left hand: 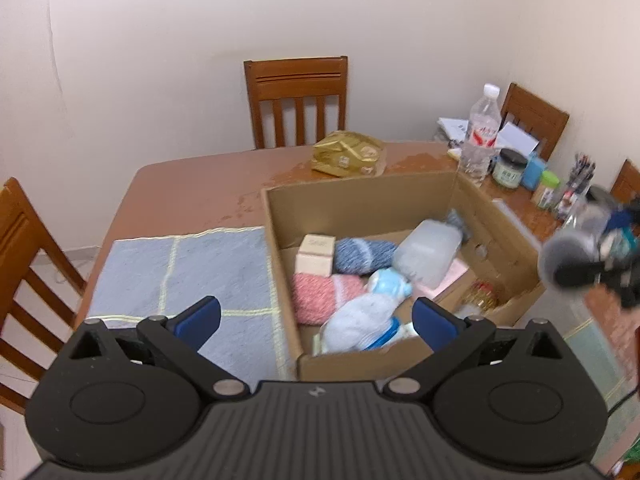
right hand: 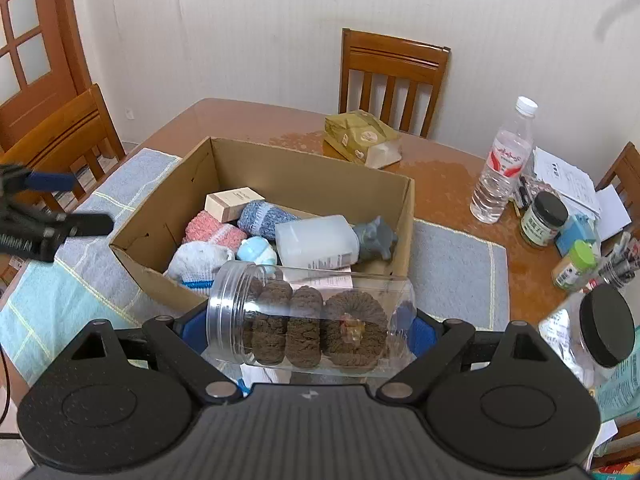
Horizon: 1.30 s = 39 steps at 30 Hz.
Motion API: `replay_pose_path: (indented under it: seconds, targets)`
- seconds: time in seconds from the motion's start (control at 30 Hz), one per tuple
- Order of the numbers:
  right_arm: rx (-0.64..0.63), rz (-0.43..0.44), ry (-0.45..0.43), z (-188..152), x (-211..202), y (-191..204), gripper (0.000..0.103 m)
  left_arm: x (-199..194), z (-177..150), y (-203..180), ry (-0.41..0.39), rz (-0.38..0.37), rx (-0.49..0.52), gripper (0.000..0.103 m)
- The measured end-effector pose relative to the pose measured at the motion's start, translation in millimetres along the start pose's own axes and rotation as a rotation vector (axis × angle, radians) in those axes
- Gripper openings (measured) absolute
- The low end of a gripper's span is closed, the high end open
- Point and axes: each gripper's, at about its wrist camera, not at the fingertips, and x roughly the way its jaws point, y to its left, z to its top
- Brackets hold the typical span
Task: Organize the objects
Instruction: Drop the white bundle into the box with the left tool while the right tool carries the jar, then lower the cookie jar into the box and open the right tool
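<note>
right gripper (right hand: 310, 334) clamps a lidless clear jar (right hand: 308, 316) of brown knitted rounds sideways, at the near rim of the cardboard box (right hand: 168, 184). left gripper (left hand: 316, 320) spread wide, empty, over the box's near-left corner.

Pink sock (left hand: 320, 294), brown cardboard box (left hand: 360, 200)

Plain cream walls (left hand: 320, 8) meet in a corner on the right. A brown wooden table (left hand: 192, 192) stands near them, its top glossy under soft, even light. Slatted wooden chairs (left hand: 296, 100) stand around the table. A wooden door with glass panes (right hand: 28, 36) stands at the left. Pale floor tiles (left hand: 60, 256) show beside the table.
</note>
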Motion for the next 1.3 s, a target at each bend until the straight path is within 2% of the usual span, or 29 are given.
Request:
replay_pose_path:
  seconds: [0.13, 0.3, 0.67, 0.7, 0.73, 0.93, 1.3]
  targets:
    - [0.002, 0.011, 0.004, 11, 6, 6, 0.095, 0, -14, 9, 0.025, 0.041, -0.019, 0.102]
    - [-0.01, 0.019, 0.013, 25, 16, 16, 0.095, -2, -28, 26, 0.044, 0.028, -0.106, 0.102]
    - [-0.056, 0.006, 0.026, 55, 49, 40, 0.098, -6, -48, 47, 0.084, 0.044, -0.158, 0.102]
    - [-0.055, -0.004, 0.022, 56, 49, 42, 0.102, -7, -49, 49, 0.084, 0.047, -0.161, 0.102]
    - [-0.054, -0.011, 0.015, 55, 48, 43, 0.103, -7, -51, 51, 0.085, 0.048, -0.161, 0.102]
    - [-0.037, -0.02, 0.025, 47, 44, 49, 0.103, -3, -56, 57, 0.105, 0.044, -0.139, 0.102]
    - [0.102, -0.074, 0.045, 12, 36, 50, 0.103, 1, -62, 57, 0.114, -0.039, -0.115, 0.102]
